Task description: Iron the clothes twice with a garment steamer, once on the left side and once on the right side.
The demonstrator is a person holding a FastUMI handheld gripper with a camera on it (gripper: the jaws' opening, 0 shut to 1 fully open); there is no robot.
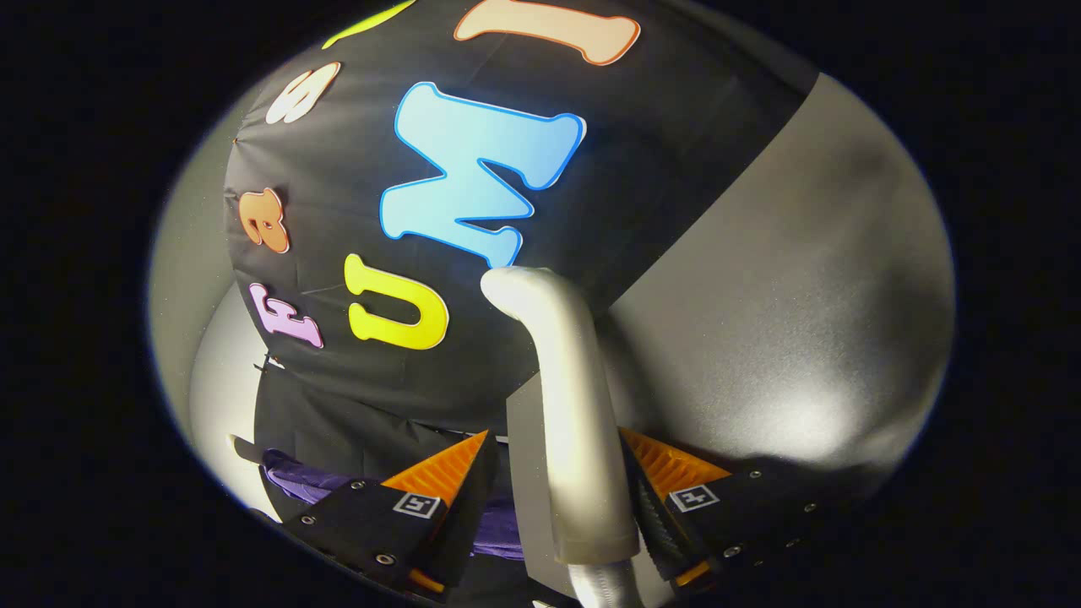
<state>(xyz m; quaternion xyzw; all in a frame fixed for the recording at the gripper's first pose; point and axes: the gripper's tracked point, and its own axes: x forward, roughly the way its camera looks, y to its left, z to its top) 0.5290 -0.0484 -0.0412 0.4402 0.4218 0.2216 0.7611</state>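
While the grey booth panel [785, 279] looms behind, the purple garment [308, 483] sits low, just beyond the left finger. Steamer wand [574, 405] stands w/ its neck up betw. the fingers; gripper [553, 469] looks clamped on it. Best bet: swing nozzle toward the fabric, keep strokes slow & grip firm.

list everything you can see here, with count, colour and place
steamer handle: one, silvery white, upright between the fingers, curved top rising beyond them
hose: one, pale ribbed, under the handle's lower end
garment: one, purple, low behind the left finger
booth wall cloth: one, black, far behind the handle
grey surface: one, plain grey, to the right of the cloth
gripper: one, fingers on either side of the handle; right one seems to touch it, left contact unclear
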